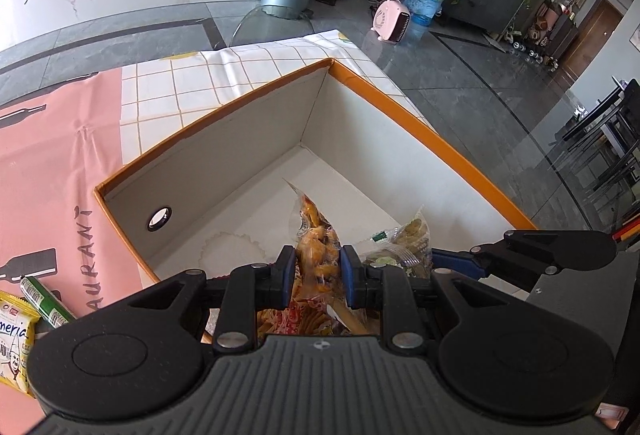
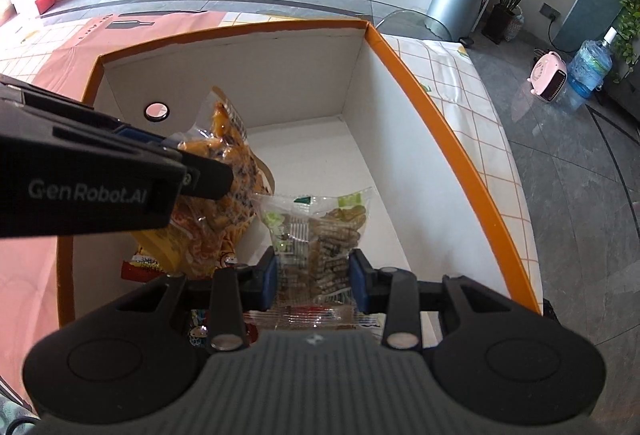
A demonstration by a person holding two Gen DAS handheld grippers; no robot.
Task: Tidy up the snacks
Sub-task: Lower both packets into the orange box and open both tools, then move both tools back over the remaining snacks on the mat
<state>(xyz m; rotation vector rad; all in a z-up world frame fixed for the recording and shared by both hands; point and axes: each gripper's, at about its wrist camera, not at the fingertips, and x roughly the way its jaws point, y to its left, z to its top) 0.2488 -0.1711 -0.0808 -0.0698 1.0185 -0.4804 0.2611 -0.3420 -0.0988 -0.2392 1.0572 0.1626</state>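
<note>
Two snack bags are held tight, side by side, just above the box floor: the orange bag by the left gripper, the clear bag by the right gripper.

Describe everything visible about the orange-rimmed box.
The orange-rimmed box is a large open-topped carton, apparently cardboard, with orange outer faces and top edges and plain white inner walls and floor. One wall has a round metal-ringed hole. It sits upright on the patterned tablecloth. Both grippers reach into it: the left gripper holds an orange snack bag, the right gripper a clear green-marked bag. More packets lie near its front wall.
</note>
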